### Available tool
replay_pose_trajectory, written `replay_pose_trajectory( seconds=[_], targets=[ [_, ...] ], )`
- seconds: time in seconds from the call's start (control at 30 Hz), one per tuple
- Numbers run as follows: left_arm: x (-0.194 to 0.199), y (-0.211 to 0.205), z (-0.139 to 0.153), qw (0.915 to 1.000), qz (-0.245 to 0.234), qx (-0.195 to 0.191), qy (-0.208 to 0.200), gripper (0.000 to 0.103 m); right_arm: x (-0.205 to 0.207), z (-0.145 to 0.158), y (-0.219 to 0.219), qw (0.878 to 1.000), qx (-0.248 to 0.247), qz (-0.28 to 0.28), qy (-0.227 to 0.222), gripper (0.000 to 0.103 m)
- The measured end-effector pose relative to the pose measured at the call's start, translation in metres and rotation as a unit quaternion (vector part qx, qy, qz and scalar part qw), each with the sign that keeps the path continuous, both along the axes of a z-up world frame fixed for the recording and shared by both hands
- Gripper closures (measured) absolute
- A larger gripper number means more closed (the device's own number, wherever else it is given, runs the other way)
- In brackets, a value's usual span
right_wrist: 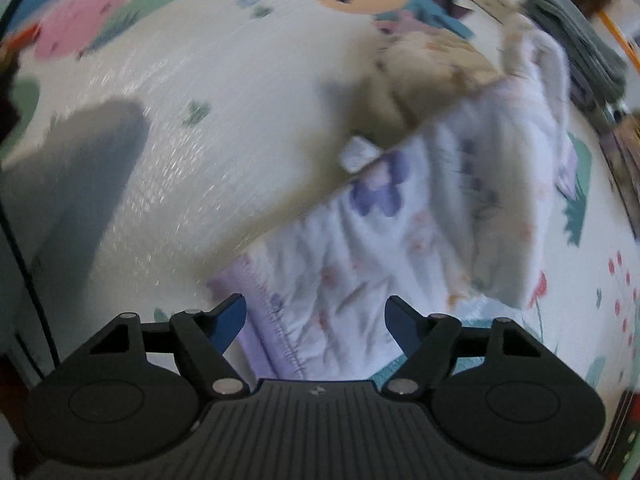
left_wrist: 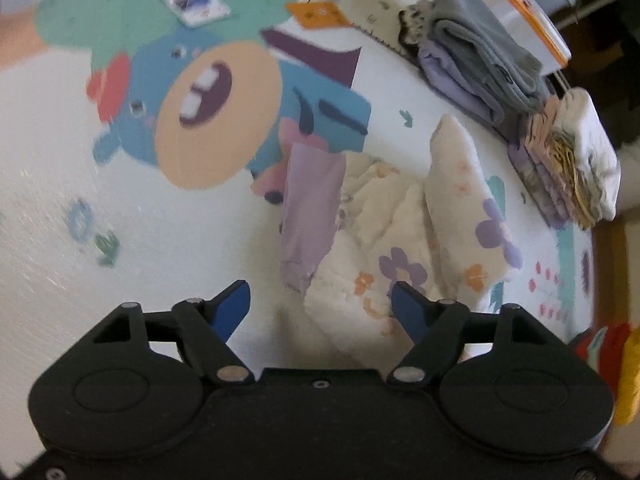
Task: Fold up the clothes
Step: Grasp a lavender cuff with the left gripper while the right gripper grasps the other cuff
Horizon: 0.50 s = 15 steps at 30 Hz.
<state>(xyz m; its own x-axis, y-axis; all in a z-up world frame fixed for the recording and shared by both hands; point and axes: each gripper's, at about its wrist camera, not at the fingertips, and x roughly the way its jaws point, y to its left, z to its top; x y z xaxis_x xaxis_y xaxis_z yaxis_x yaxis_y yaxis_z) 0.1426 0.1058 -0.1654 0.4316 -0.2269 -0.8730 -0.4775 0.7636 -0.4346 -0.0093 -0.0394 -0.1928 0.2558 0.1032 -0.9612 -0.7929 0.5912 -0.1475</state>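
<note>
A white garment with purple and orange flowers [left_wrist: 404, 224] lies crumpled on the play mat, with a lilac sleeve or cuff [left_wrist: 308, 208] stretched out at its left. My left gripper [left_wrist: 320, 300] is open and empty, just short of the garment's near edge. In the right wrist view the same garment [right_wrist: 400, 240] lies in front, blurred, with its lilac stitched hem [right_wrist: 272, 328] between the fingers. My right gripper [right_wrist: 316, 316] is open, its jaws on either side of the hem without closing on it.
Folded clothes are stacked at the mat's right edge: a grey and lilac pile [left_wrist: 476, 60] and a white-topped pile [left_wrist: 572, 160]. A white box with orange trim [left_wrist: 528, 12] stands behind. A card [left_wrist: 196, 0] and an orange tag [left_wrist: 320, 14] lie at the back.
</note>
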Motion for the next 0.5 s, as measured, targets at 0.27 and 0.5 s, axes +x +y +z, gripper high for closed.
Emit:
replay_pose_trajectory(
  seconds=[0.27, 0.5],
  targets=[
    [0.001, -0.007, -0.036, 0.9964, 0.032, -0.079, -0.002, 0.03, 0.008, -0.01, 0.0, 1.0, 0.012, -0.015, 0.019, 0.044],
    [0.005, -0.006, -0.049, 0.9925, 0.055, -0.108, -0.012, 0.063, 0.015, 0.0, 0.0, 0.997, 0.053, -0.036, 0.044, 0.083]
  ],
)
